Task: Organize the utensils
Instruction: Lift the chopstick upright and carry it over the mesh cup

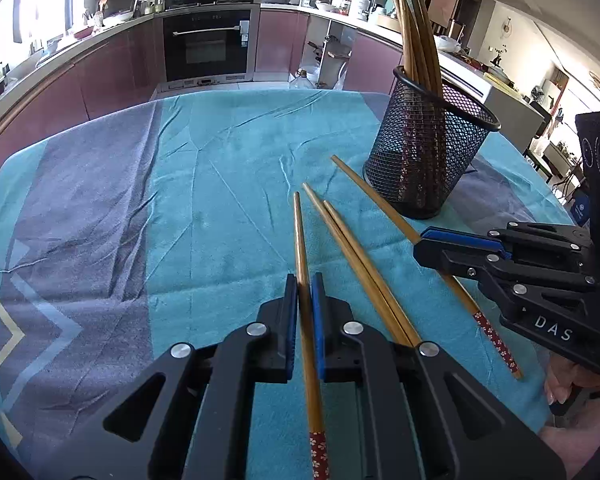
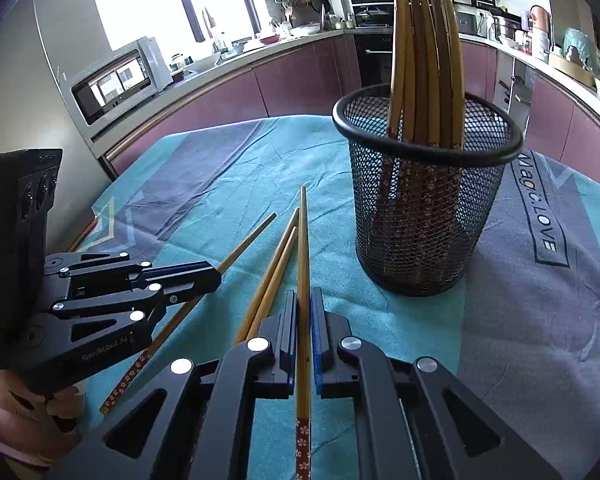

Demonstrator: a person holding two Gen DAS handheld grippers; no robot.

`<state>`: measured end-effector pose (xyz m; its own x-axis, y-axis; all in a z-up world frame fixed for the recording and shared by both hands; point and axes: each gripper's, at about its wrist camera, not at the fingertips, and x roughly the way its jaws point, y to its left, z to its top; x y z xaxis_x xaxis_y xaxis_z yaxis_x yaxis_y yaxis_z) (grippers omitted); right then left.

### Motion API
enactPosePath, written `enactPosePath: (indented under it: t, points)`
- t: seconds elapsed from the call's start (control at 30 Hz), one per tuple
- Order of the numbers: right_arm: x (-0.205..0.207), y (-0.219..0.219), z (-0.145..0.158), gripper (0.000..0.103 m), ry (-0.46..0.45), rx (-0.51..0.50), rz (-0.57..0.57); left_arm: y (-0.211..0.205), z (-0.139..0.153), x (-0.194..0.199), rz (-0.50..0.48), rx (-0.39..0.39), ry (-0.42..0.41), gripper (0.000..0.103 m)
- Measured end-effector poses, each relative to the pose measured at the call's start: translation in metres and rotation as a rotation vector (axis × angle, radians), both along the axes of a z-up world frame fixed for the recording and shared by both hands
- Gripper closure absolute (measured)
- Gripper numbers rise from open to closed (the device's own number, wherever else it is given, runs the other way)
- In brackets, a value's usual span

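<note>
A: What lay nearest to the cameras?

B: In the left wrist view it was the left gripper (image 1: 304, 280), with its blue pads pressed on one chopstick (image 1: 300, 240). The red flowered end of this stick passed back between the fingers, and the plain tip pointed forward. In the right wrist view the right gripper (image 2: 303, 296) was nearest, and it pinched a second chopstick (image 2: 303, 240) in the same way.

A: Good. Now the other things, from the biggest one.

B: The biggest was the teal and grey cloth (image 1: 228, 160) that covered the table. On it, to the right of the left gripper, stood a black mesh holder (image 1: 428, 152), upright. In the right wrist view the holder was ahead and a little to the right.

A: Was the holder filled?

B: It held a bundle of chopsticks (image 1: 414, 40), tips up and leaning on the rim.

A: Were there loose sticks?

B: Yes. A pair of chopsticks (image 1: 352, 256) lay side by side on the cloth, between the two held sticks, touching each other.

A: Whether the held sticks touched the cloth?

B: I could not tell this.

A: Anything of the person?

B: Only fingers around each handle, at the edge of the views.
</note>
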<state>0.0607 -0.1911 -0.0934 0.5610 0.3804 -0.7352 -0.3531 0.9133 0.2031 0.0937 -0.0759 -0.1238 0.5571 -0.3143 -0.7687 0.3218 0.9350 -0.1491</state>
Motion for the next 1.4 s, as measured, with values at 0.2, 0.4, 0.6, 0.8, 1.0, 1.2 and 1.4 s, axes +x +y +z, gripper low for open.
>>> enactPosePath:
  t: [0.2, 0.4, 0.6, 0.8, 1.0, 1.2, 1.4]
  points:
    - [-0.010, -0.005, 0.012, 0.098, -0.022, 0.047, 0.025, 0.001, 0.007, -0.005, -0.002, -0.015, -0.024, 0.095]
    - [-0.015, -0.013, 0.024, 0.098, -0.041, 0.089, 0.036, 0.004, 0.017, -0.012, -0.009, -0.034, -0.047, 0.095]
    - [-0.018, -0.017, 0.035, 0.098, -0.068, 0.107, 0.032, 0.009, 0.028, -0.013, -0.019, -0.059, -0.064, 0.095]
    - [-0.021, -0.023, 0.042, 0.098, -0.096, 0.122, 0.025, 0.012, 0.041, -0.021, -0.035, -0.096, -0.078, 0.095]
    - [-0.029, -0.030, 0.054, 0.098, -0.130, 0.143, 0.014, 0.014, 0.055, -0.024, -0.058, -0.148, -0.090, 0.096]
    - [-0.033, -0.043, 0.069, 0.098, -0.176, 0.169, -0.007, 0.020, 0.075, -0.029, -0.089, -0.219, -0.116, 0.096]
    - [-0.034, -0.056, 0.081, 0.098, -0.214, 0.187, -0.026, 0.024, 0.097, -0.037, -0.126, -0.291, -0.148, 0.096]
